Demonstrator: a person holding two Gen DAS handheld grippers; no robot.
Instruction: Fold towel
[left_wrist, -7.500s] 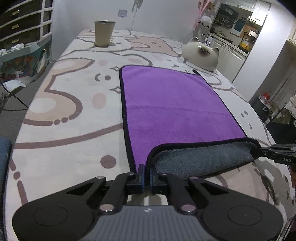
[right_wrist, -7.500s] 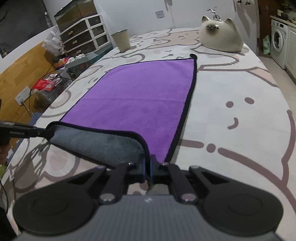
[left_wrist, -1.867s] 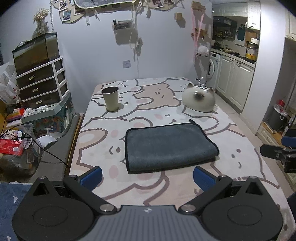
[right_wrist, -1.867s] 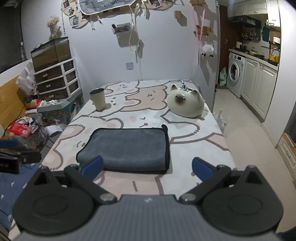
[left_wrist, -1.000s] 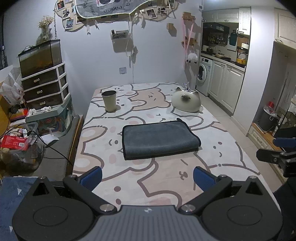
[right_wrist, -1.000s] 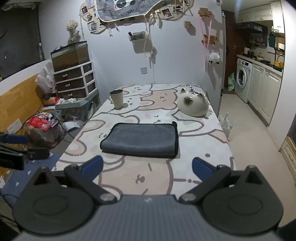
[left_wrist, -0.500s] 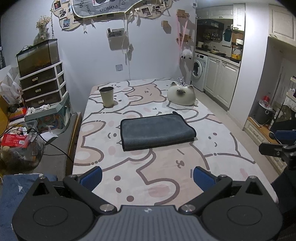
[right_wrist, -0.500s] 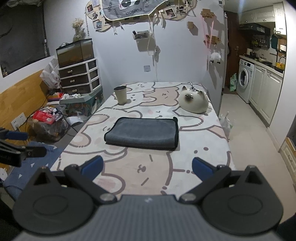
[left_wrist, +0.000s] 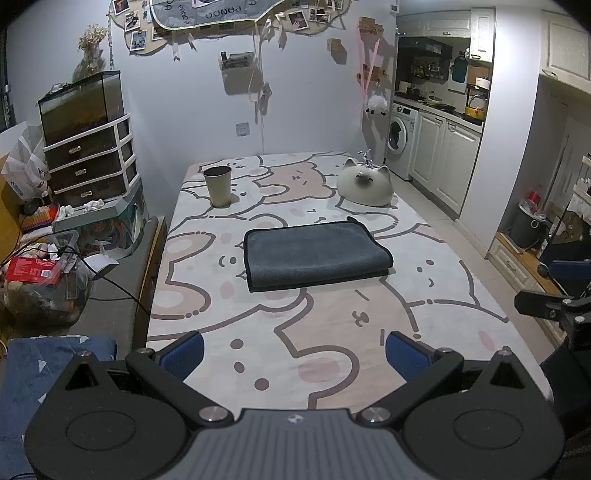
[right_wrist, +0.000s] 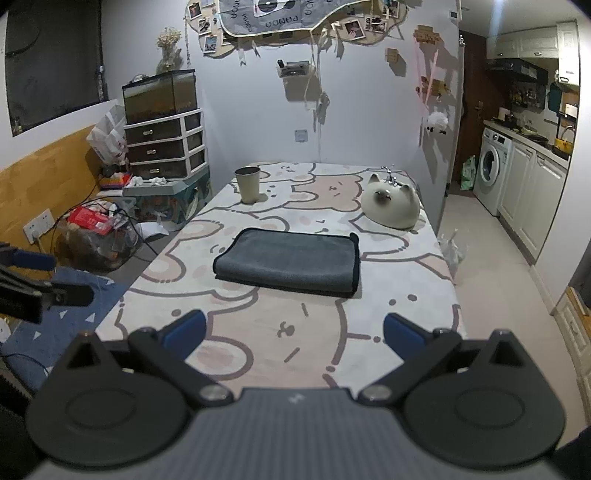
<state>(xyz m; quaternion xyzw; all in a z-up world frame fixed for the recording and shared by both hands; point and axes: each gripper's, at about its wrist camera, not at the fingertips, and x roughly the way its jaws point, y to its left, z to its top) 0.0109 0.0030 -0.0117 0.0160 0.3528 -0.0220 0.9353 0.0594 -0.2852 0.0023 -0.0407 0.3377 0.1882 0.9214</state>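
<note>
While both grippers' jaws gape empty, the towel (left_wrist: 314, 254) lies folded, grey side out.

towel (left_wrist: 314, 256): folded, grey side up, flat mid-table (left_wrist: 369, 332)
left gripper (left_wrist: 293, 350): jaws wide apart, empty, near edge
cup (left_wrist: 218, 184): upright, far-left corner

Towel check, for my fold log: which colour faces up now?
Grey, with a dark edge; the towel shows best in the left wrist view.
</note>
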